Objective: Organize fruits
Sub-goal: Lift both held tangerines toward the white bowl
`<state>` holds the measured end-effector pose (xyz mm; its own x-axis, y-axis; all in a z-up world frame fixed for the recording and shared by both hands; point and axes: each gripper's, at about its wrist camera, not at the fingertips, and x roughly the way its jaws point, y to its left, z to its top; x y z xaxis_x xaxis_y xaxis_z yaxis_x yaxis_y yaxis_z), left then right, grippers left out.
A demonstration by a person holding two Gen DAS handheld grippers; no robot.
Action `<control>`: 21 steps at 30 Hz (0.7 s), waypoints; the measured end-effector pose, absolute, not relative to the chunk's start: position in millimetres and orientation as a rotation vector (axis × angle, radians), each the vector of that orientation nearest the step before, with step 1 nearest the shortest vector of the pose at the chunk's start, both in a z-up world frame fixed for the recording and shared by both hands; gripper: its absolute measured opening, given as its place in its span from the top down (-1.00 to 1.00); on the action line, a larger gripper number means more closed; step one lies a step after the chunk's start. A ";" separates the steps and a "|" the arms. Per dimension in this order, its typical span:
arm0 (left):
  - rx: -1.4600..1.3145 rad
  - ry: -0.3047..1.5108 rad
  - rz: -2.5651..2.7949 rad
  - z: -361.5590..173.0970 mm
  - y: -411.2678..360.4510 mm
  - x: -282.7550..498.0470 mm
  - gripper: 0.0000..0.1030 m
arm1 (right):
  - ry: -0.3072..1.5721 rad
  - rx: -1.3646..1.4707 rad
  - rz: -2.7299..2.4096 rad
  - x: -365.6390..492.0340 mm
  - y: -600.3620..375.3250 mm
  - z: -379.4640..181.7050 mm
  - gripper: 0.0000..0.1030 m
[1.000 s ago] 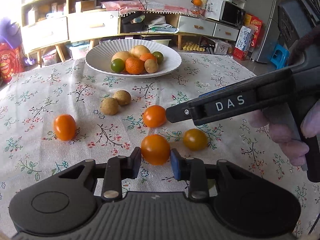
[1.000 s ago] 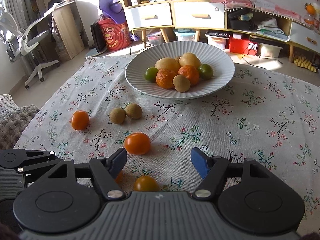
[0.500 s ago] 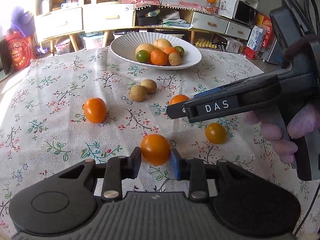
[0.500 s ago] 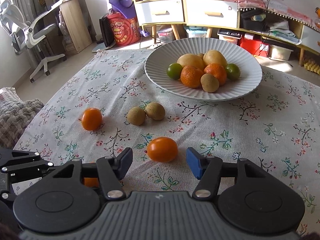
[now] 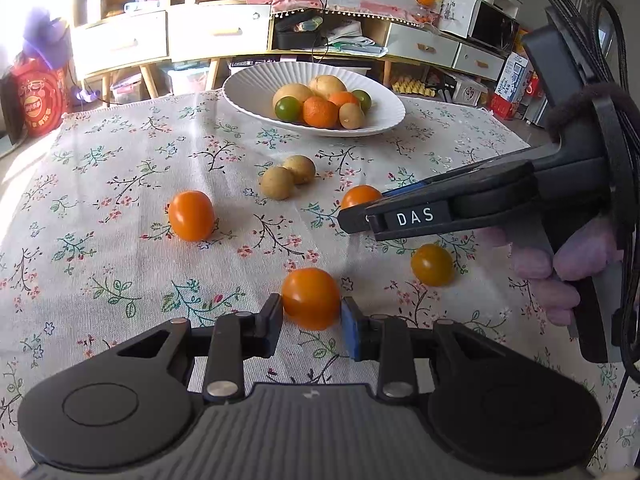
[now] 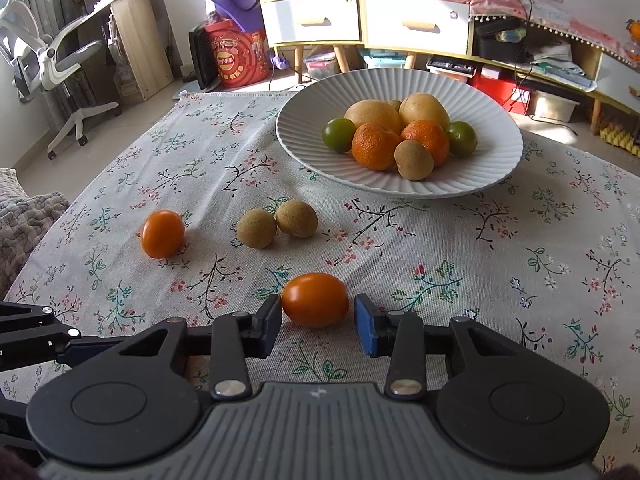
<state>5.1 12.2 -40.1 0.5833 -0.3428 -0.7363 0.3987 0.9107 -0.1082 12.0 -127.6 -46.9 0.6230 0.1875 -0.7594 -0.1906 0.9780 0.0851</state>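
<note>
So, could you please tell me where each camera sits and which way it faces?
Left wrist: on the left claw, facing down its fingers across the tablecloth toward the plate; its pads grip an orange tomato; the right claw and a hand show at right.
Right wrist: on the right claw, facing the same plate; its jaws, which have just been closing, straddle a second tomato, one pad not yet touching.
Shared: the plate and two brown fruits.

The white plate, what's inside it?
The white plate holds two green fruits, two oranges, two big yellow fruits and one small brown fruit. Another fruit peeks out behind the pile; anything under it is hidden.
</note>
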 end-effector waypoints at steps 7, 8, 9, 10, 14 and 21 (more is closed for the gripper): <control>0.066 0.845 -0.431 -40.8 13.0 5.0 0.60 | 0.865 -0.054 0.229 8.5 -121.2 -46.6 0.37; 0.063 0.846 -0.431 -40.9 13.2 5.2 0.60 | 0.865 -0.059 0.232 7.9 -121.1 -46.1 0.37; 0.059 0.848 -0.430 -40.4 13.4 5.5 0.60 | 0.865 -0.060 0.233 7.8 -121.0 -45.7 0.37; 0.057 0.848 -0.429 -40.2 13.6 5.8 0.60 | 0.866 -0.060 0.233 7.5 -121.1 -45.4 0.37; 0.053 0.847 -0.424 -39.2 13.8 7.6 0.60 | 0.865 -0.058 0.233 6.1 -121.7 -42.7 0.37; 0.040 0.840 -0.424 -35.1 12.1 10.2 0.60 | 0.854 -0.044 0.229 -0.9 -129.9 -34.4 0.37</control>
<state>10.2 12.1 -35.1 0.5894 -0.3482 -0.7290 0.3791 0.9160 -0.1310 -0.9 -129.9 -34.4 0.6342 0.1830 -0.7512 -0.2182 0.9744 0.0532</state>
